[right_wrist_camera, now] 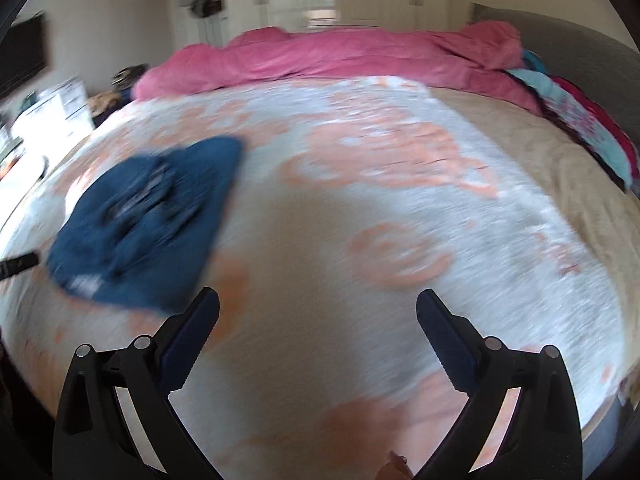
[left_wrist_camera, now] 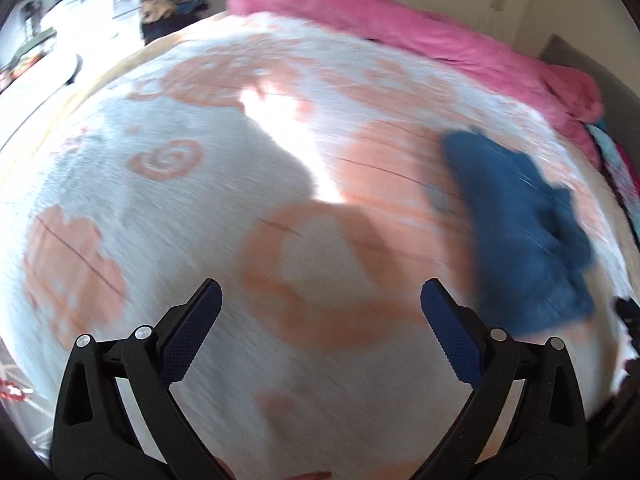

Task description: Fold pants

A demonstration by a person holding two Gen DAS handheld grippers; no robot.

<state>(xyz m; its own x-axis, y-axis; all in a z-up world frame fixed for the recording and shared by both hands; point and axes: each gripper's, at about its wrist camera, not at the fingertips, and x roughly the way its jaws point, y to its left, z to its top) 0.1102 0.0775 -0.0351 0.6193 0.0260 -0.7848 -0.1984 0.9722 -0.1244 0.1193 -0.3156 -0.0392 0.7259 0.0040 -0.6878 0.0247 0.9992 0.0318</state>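
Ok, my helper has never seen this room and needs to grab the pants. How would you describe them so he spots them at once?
Start at the bed, spread with a white blanket patterned in orange swirls, a pink comforter heaped along its far edge. The pants lie crumpled on the white blanket, ahead of both open grippers. They are the only dark blue thing on it.
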